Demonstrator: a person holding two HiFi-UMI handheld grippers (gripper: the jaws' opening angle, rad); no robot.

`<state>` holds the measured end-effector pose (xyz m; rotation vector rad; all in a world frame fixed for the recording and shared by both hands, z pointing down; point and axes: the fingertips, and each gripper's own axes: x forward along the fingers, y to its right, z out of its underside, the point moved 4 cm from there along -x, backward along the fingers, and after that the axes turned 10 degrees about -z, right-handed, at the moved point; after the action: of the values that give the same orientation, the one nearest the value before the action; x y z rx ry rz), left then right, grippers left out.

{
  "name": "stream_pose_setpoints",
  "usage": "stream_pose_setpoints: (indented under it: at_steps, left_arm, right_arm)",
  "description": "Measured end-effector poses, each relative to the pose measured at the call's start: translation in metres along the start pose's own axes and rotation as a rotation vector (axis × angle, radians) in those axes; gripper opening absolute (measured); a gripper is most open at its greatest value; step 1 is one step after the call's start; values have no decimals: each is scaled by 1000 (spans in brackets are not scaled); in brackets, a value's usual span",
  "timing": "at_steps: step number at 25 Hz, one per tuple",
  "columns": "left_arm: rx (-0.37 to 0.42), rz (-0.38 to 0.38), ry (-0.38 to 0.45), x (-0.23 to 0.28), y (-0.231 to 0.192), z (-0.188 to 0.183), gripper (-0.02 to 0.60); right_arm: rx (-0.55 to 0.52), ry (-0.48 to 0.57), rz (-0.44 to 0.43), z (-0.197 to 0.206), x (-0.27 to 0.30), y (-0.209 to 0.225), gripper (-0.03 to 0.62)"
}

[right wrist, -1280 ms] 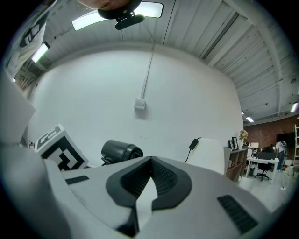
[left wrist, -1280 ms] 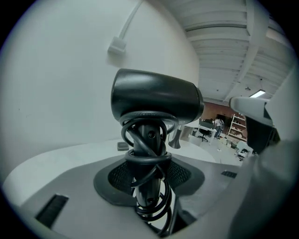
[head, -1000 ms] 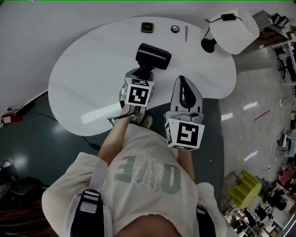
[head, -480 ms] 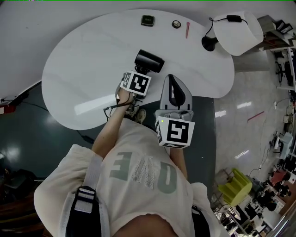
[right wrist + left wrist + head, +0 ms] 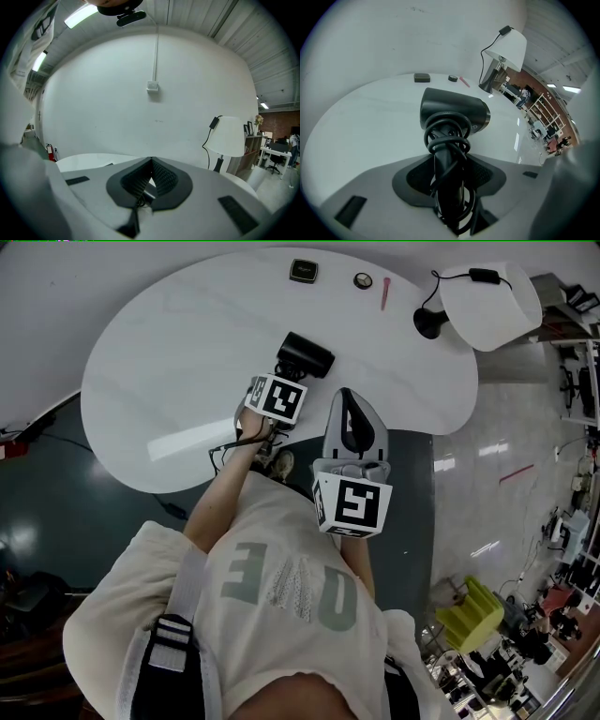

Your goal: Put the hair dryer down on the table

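Note:
The black hair dryer [image 5: 306, 353] is over the near middle of the white oval table [image 5: 169, 362], barrel pointing right. My left gripper [image 5: 292, 374] is shut on its handle. In the left gripper view the handle, wrapped in its black cord [image 5: 449, 154], runs up between the jaws of the left gripper [image 5: 451, 180] to the hair dryer's barrel [image 5: 455, 111]. I cannot tell whether the dryer touches the tabletop. My right gripper [image 5: 350, 401] hangs at the table's near edge, shut and empty; in its own view the right gripper [image 5: 150, 165] has its pads together.
Along the far edge of the table lie a small black box [image 5: 303, 270], a round object [image 5: 363, 280] and a red pen [image 5: 384, 292]. A white-shaded lamp [image 5: 489, 298] stands at the right end. The dark floor [image 5: 56, 493] lies below the near edge.
The left gripper has carried the hair dryer down toward the tabletop, and it now looks smaller and lower. The right gripper has hardly moved.

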<state>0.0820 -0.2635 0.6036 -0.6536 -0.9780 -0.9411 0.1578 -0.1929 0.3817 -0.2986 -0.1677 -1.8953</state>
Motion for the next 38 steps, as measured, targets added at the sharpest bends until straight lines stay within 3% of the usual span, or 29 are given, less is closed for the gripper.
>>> stream_pose_setpoints:
  at_steps: [10, 17, 21, 25, 27, 30, 35, 38]
  left_arm:
    - [-8, -18, 0, -7, -1, 0, 198]
    - [-23, -22, 115, -43, -2, -28, 198]
    - [16, -68, 280, -83, -4, -64, 198]
    - [41, -54, 520, -149, 2, -108, 185]
    - [42, -27, 650, -187, 7, -125, 134]
    - [78, -36, 847, -242, 15, -139, 9]
    - [178, -59, 1195, -307, 31, -138, 8]
    - [247, -80, 1237, -319, 41, -132, 8]
  right_arm:
    - [4, 6, -3, 0, 1, 0, 3]
    - [-6, 38, 0, -11, -1, 4, 3]
    - [-13, 79, 20, -26, -6, 11, 3]
    - [-25, 133, 43, -43, -14, 17, 3]
    - [-38, 163, 48, -52, -17, 19, 3]
    - [-70, 206, 48, -69, -23, 20, 3]
    - [-72, 285, 69, -89, -38, 22, 3]
    - [-68, 305, 79, -94, -45, 24, 3]
